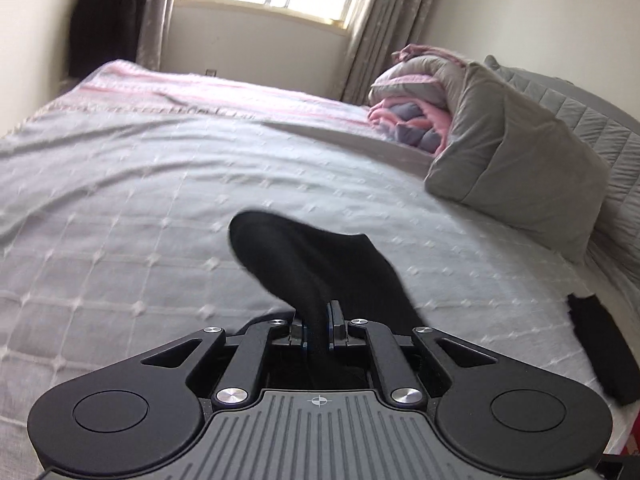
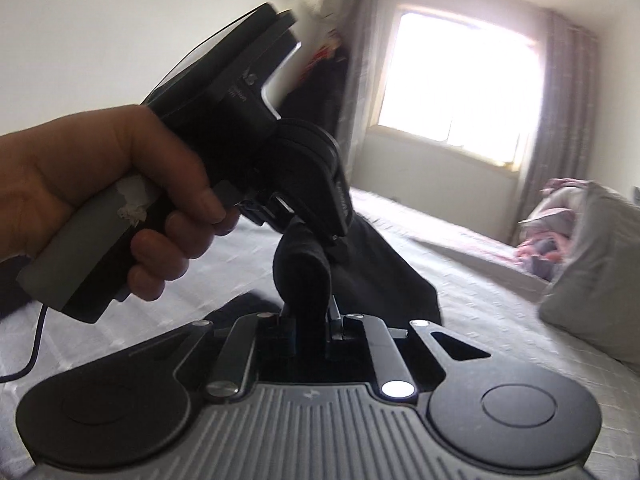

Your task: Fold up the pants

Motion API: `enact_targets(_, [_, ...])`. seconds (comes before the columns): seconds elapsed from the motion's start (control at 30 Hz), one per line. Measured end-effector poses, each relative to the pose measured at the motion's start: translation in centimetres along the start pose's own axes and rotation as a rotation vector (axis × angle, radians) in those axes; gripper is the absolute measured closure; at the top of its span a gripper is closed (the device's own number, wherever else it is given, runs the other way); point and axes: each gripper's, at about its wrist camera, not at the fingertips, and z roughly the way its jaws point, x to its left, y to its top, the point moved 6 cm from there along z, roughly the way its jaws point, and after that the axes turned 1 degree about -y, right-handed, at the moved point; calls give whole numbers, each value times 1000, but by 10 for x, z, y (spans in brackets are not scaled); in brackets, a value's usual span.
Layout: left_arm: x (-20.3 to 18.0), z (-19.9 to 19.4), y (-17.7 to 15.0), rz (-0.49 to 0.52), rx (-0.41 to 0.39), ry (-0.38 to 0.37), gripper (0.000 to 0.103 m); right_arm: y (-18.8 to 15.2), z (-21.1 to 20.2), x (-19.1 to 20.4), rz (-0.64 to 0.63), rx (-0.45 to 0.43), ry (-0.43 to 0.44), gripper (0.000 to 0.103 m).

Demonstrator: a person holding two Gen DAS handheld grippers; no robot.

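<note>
Left wrist view: you're pinching the black fabric pants (image 1: 320,256) in your left gripper (image 1: 319,320) above the grey quilted bed (image 1: 120,208); your right gripper (image 2: 310,320) is clamping them loosely, risking slippage.

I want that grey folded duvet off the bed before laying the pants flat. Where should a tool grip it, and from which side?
Probably the low near corner of the grey folded duvet, coming in from the open bed side. Its body looks too bulky for the jaws; that corner tapers thinner, and the quilted headboard blocks the far side.
</note>
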Motion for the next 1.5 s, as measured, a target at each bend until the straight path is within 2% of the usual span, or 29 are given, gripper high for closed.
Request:
enact_targets(0.1, [32, 20, -22, -67, 20, -37, 95, -12, 24, 40, -48, 88, 41, 65])
enact_targets(0.2, [47, 27, -29, -148, 27, -83, 94, -28, 47, 59, -54, 146, 60, 64])
enact_targets(0.33, [42, 27, -20, -77, 11, -87, 94, -29, 59, 61, -11, 155, 66, 61])
enact_targets(0.37, [44, 29, -23, -69, 16, -89, 94, -31, 65, 43, 12, 161, 68, 56])
enact_targets(0.4, [46, 31, -25, -76, 21, -94, 94, -30, 68, 42, 36, 169, 76, 52])
enact_targets(0.43, [47, 32, -27, -86, 23, -101, 94, -27, 58, 41, 49, 172, 89, 43])
enact_targets(0.5, [50, 32, -27, -93, 18, -112, 94, -30, 55, 49, 11, 186, 86, 26])
enact_targets(0.6, [51, 29, -30, -88, 14, -109, 93, -30, 46, 56, -37, 203, 72, 12])
enact_targets(0.87, [50, 28, -32, -90, -1, -96, 90, -7, 15, 50, 31, 173, 75, 10])
enact_targets(1.0, [51, 27, -33, -97, -4, -94, 90, -3, 1, 44, 48, 139, 108, 9])
enact_targets(1.03, [51, 26, -34, -97, -6, -93, 90, -11, 9, 33, 53, 132, 111, 9])
enact_targets(1.13, [51, 25, -35, -97, -5, -84, 88, -7, 5, 16, 97, 115, 127, 9])
enact_targets(1.27, [53, 21, -35, -114, 4, -84, 84, -12, 16, -13, 174, 114, 90, 9])
enact_targets(1.3, [53, 20, -35, -116, 7, -87, 82, -15, 21, -21, 195, 119, 73, 9])
enact_targets(1.37, [54, 15, -34, -117, 11, -84, 70, -24, 34, -40, 250, 143, 31, 9])
enact_targets(1.4, [55, 13, -35, -116, 9, -86, 56, -29, 41, -50, 286, 160, 12, 9])
enact_targets(1.43, [55, 11, -35, -115, 5, -92, 37, -35, 48, -60, 328, 179, -3, 9])
enact_targets(1.5, [54, 10, -38, -110, 1, -91, 17, -51, 64, -78, 426, 229, -20, 9])
